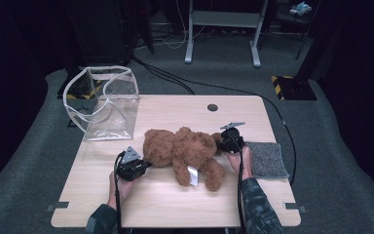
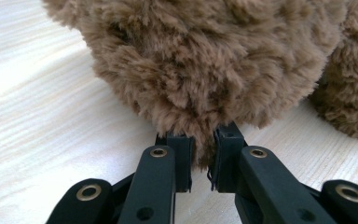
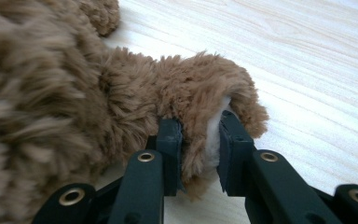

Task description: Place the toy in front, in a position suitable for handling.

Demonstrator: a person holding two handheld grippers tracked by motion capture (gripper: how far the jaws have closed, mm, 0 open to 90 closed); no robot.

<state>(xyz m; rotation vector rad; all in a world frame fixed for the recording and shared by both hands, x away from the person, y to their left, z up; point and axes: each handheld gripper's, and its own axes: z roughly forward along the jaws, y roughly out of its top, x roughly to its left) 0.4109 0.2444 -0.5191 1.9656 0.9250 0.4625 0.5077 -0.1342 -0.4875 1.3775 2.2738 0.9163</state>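
teddy bear [image 1: 182, 151] lying on table [image 1: 107, 200] | left fingers [image 2: 179, 161] pinching its fur | right fingers [image 3: 170, 154] pinching its limb

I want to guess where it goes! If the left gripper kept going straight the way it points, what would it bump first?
The teddy. The left gripper already pinches its fur, so it would push into the soft body straight away.

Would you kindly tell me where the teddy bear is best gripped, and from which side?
Grip the teddy bear at its two ends, coming in level from each side. It lies lengthwise across the table, and its fur bunches into pinchable tufts, as the left gripper and right gripper show.
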